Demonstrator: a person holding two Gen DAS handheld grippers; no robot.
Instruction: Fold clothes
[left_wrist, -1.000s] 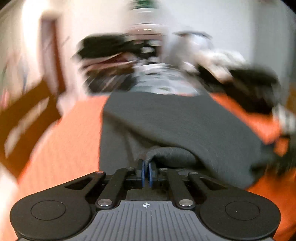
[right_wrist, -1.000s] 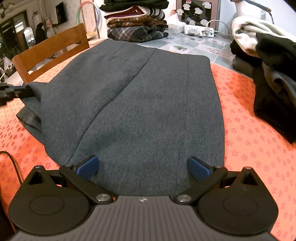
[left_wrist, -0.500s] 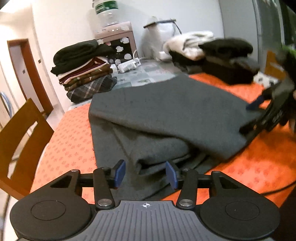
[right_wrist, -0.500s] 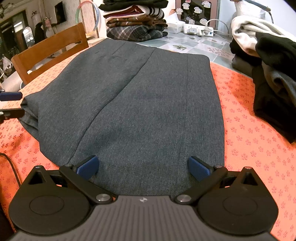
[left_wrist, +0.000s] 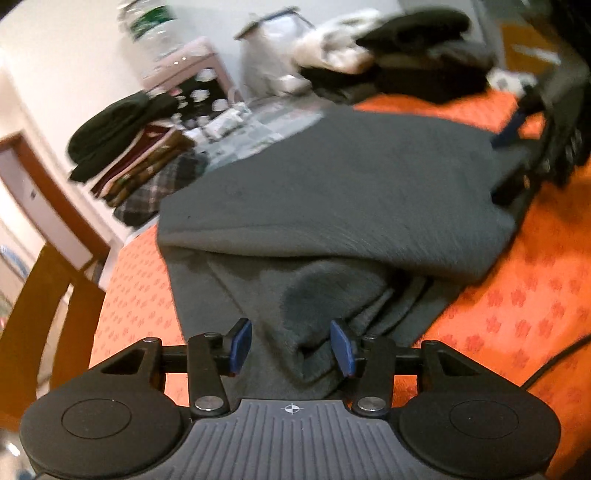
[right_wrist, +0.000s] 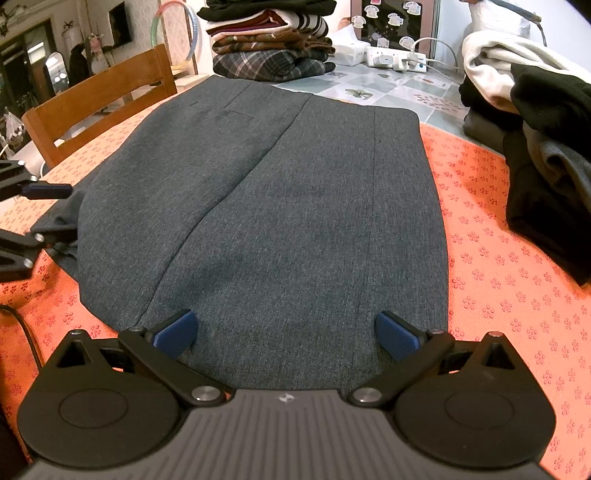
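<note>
Dark grey woven trousers (right_wrist: 295, 206) lie folded flat across the orange patterned tablecloth (right_wrist: 509, 280), filling the frame's centre. They look soft, limp and moderately heavy, so I judge layered edges the best hold. Left gripper (left_wrist: 291, 345), lower centre, gapes around a bunched fold without pinching. Right gripper (right_wrist: 286, 330) spreads wide over the near hem, holding nothing.

A lived-in home dining room. The counter's orange flower-print cloth (right_wrist: 498, 258), a brown wooden slat-back chair (right_wrist: 99, 99) and a stack of folded plaid and striped clothes (right_wrist: 269, 44) show it. A white power strip (right_wrist: 395, 59) lies behind, beside a wall mirror (right_wrist: 55, 72).
</note>
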